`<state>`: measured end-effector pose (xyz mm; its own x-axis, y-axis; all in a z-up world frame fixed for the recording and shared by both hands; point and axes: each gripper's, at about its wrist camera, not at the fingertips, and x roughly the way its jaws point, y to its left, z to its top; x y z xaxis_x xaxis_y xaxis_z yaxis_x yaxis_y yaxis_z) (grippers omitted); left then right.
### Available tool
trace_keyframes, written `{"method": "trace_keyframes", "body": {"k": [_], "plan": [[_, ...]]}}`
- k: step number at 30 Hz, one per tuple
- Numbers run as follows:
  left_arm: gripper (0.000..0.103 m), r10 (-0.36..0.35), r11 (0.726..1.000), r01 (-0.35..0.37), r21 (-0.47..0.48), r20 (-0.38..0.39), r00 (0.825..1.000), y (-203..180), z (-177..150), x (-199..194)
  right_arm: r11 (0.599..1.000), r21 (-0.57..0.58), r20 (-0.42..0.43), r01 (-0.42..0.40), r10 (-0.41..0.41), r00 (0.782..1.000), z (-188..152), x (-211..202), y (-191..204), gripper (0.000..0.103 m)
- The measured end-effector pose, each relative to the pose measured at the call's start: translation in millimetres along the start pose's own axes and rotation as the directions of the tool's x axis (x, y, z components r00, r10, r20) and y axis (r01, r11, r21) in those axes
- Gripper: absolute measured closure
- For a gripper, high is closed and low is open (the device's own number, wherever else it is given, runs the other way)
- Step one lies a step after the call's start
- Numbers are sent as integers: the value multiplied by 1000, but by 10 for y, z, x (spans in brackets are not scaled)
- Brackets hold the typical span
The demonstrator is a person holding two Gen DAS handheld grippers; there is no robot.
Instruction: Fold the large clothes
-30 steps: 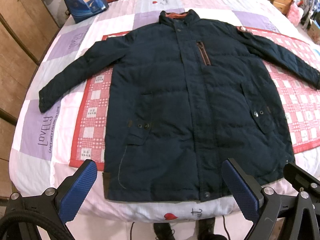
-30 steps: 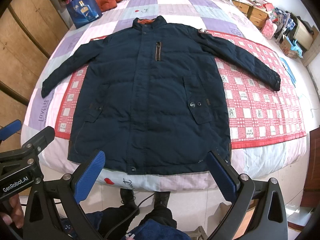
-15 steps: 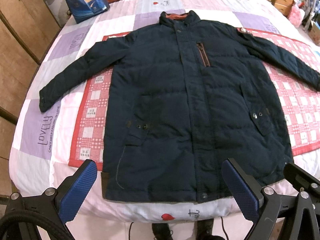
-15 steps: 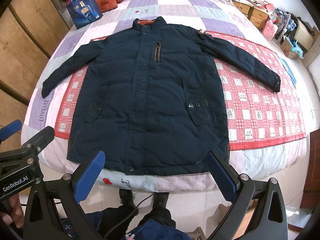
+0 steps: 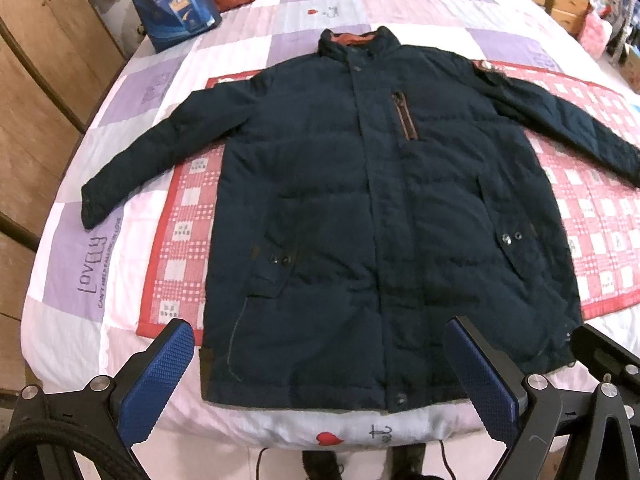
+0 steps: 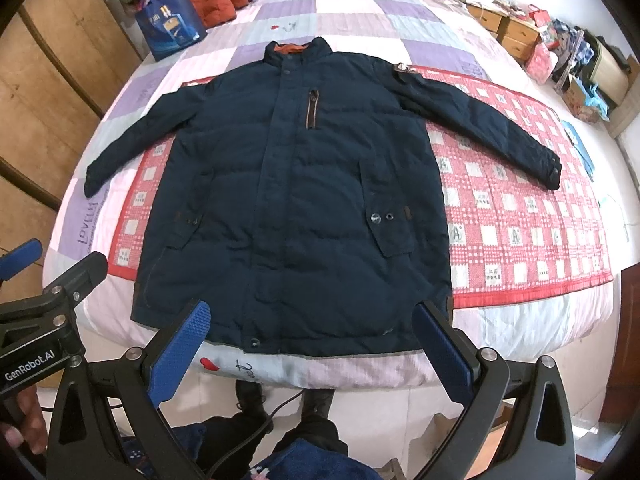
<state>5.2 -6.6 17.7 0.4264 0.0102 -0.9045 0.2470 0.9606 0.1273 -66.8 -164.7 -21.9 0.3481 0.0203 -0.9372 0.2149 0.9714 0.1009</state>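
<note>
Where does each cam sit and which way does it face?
Left wrist: on the left gripper at the bed's foot, facing the headboard over the jacket; own open fingers show.
Right wrist: on the right gripper, higher and further back, same heading; own open fingers and the person's legs show.
Shared: jacket, red checked mat, blue bag.

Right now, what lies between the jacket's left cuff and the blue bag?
Only bare quilt, purple and white squares, lies between the cuff and the blue bag, as the left wrist view shows.
</note>
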Motion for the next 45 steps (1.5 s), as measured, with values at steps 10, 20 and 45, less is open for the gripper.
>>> {"method": "trace_keyframes", "body": {"k": [10,20,45], "plan": [[0,1,1000,-1,1,23,1000,-150,15,-30,1000,-7,26,-8,8,1000,51,-11,-157,0],[0,-13,1000,12,9,33,999,-121,71,46,1000,5,34,6,-7,999,116,15,-113,0],[0,-75,996,73,44,42,996,433,632,579,993,53,55,108,-111,992,633,231,499,0]]}}
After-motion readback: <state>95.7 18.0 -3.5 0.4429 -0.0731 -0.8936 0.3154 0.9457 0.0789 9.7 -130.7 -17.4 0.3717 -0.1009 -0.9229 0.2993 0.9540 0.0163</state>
